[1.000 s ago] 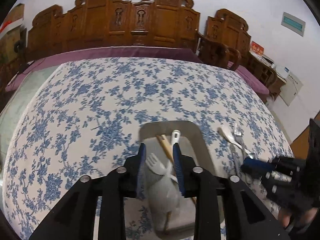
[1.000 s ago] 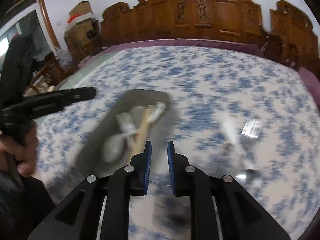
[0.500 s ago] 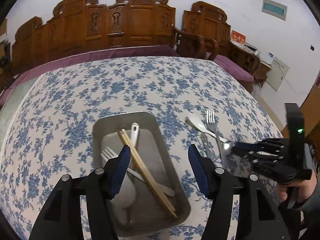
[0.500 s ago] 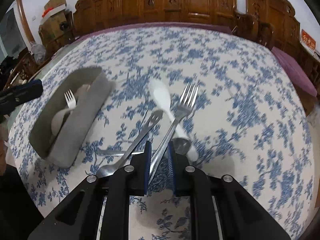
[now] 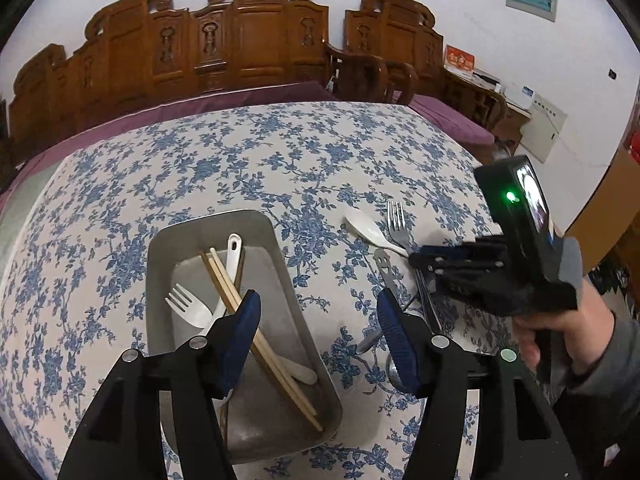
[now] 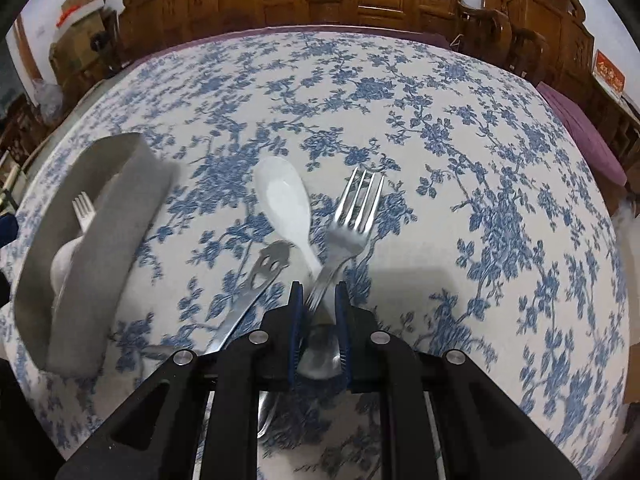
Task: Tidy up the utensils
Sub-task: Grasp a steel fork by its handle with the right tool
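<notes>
Partly done: tray (image 5: pixel 160 248) on the table (image 5: pixel 248 152) holds chopsticks (image 5: pixel 256 336), white fork (image 5: pixel 188 308), white spoon (image 5: pixel 233 256). Right of tray: metal fork (image 6: pixel 352 224), white ladle (image 6: pixel 284 200), smiley-handled piece (image 6: pixel 264 276). Left tongs (image 5: pixel 320 332) spread, empty. Right tongs (image 6: pixel 319 300) nearly closed around metal fork's handle; firm pinch unclear.

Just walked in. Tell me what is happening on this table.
Someone is sorting cutlery with two handheld grippers. The right gripper straddles the handle of the metal fork, beside a white spoon and a metal spoon on the tablecloth. The left gripper hangs open over the grey tray, which holds chopsticks, a white fork and another white spoon.
</notes>
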Demonstrator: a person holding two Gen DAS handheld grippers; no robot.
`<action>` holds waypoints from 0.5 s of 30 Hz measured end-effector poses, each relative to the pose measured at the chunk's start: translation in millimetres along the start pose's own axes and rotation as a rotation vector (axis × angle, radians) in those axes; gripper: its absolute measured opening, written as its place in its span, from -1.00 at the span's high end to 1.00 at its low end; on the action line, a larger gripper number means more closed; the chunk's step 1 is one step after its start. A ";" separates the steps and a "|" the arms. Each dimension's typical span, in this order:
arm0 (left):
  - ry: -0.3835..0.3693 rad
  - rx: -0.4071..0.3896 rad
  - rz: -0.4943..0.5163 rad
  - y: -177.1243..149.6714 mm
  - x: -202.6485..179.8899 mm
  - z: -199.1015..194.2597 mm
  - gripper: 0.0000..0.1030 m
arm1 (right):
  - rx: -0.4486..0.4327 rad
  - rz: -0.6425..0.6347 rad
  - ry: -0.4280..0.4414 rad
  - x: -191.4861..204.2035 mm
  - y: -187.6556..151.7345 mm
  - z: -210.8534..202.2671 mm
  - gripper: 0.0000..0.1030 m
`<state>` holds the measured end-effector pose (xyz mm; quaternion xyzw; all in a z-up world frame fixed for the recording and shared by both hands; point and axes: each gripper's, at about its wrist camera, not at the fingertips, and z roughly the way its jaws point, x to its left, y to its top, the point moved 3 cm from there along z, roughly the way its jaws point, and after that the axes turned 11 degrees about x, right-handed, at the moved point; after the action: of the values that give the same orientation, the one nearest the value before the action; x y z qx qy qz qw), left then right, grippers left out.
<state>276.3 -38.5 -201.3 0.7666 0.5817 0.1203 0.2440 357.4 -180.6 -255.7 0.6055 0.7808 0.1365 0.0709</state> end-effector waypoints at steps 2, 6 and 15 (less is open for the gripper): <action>0.001 0.001 0.001 -0.3 -0.8 0.0 -0.12 | 0.015 -0.001 -0.004 -0.3 3.9 2.0 0.64; 0.001 0.000 0.001 -0.4 -0.4 -0.1 -0.12 | 0.026 -0.043 -0.039 8.5 5.5 4.4 0.64; 0.002 0.001 0.008 -1.0 -0.6 -0.2 -0.12 | 0.050 -0.056 -0.095 13.7 8.7 9.7 0.75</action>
<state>275.1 -38.9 -201.6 0.7690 0.5787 0.1218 0.2428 364.6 -164.1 -261.6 0.5909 0.7963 0.0860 0.0963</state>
